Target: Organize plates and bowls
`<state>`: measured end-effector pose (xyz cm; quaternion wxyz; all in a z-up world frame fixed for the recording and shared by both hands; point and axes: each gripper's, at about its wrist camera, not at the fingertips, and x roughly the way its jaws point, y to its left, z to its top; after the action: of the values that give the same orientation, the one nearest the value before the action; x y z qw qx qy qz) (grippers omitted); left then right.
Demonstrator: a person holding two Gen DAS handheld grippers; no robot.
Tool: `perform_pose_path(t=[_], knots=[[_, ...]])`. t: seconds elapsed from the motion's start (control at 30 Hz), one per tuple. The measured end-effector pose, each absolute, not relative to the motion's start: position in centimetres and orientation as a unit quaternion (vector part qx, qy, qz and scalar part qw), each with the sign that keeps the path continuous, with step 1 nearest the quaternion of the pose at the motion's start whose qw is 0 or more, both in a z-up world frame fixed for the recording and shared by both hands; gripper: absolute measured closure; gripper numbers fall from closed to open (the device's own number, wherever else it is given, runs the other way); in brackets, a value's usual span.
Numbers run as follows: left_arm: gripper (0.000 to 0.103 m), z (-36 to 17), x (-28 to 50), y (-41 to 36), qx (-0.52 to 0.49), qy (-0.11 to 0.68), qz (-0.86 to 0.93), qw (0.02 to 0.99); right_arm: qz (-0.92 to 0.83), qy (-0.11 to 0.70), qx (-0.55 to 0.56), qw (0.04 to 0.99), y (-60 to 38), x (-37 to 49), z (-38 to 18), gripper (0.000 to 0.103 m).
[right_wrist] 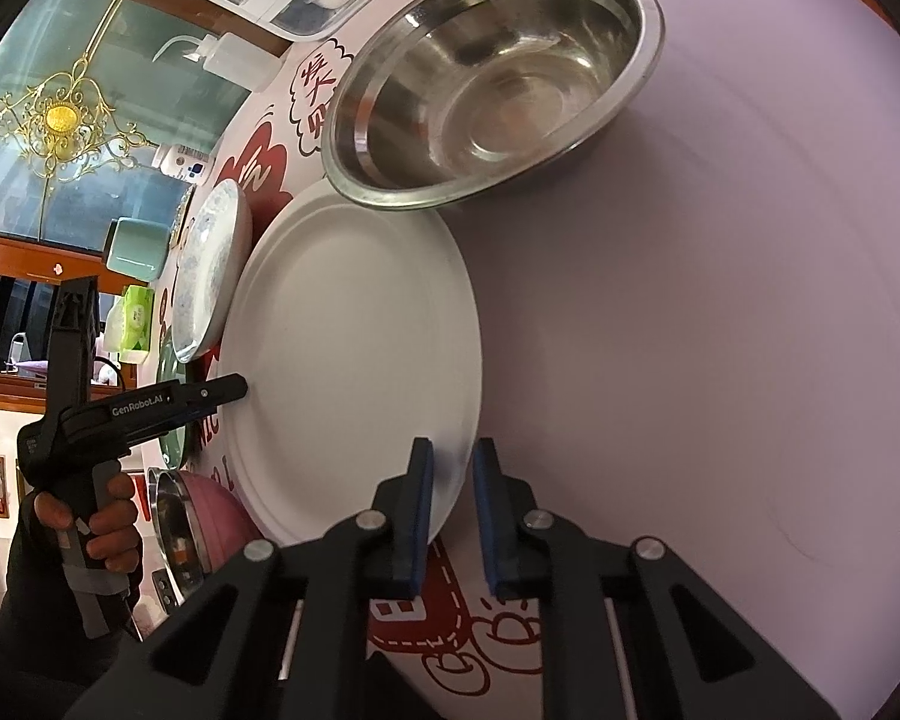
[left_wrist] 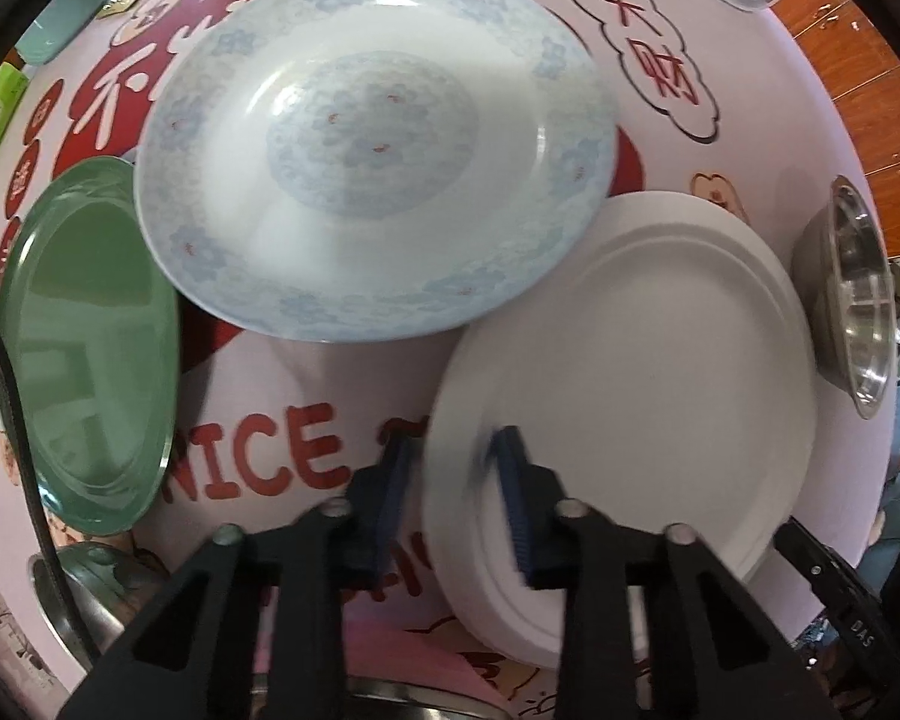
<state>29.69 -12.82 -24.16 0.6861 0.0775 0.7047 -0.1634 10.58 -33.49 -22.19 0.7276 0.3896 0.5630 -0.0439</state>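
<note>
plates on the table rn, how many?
3. White plate at right, its rim between both grippers' pads; floral plate in the middle, overlapping the white plate's edge; green plate at left. More may sit out of frame.

Three plates lie on the counter (left_wrist: pixel 768 138): one white plate (left_wrist: pixel 648 408), one blue-flowered plate (left_wrist: pixel 378 180), one green plate (left_wrist: pixel 90 348). One steel bowl (right_wrist: pixel 498 72) sits far right; a second steel bowl (left_wrist: pixel 84 588) shows at the near left edge. One pink bowl (right_wrist: pixel 222 516) sits nearby. Two claws work here: one left claw (left_wrist: pixel 450 480), one right claw (right_wrist: pixel 453 492).
</note>
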Motion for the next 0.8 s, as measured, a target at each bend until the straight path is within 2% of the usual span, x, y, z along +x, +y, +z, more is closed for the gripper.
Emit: perform_pose_path(t=[0.3,0.8], knots=[[0.08,-24.2,29.4,-13.6,0.084,0.702,-0.155,0.69,-0.039,0.562,0.377,0.735,-33.5,10.7,-21.8,0.09],[0.081,-20.2,28.2,-12.6,0.076,0.672,-0.157,0.72,-0.043,0.555,0.36,0.748,-33.8,9.9,-20.4,0.09]])
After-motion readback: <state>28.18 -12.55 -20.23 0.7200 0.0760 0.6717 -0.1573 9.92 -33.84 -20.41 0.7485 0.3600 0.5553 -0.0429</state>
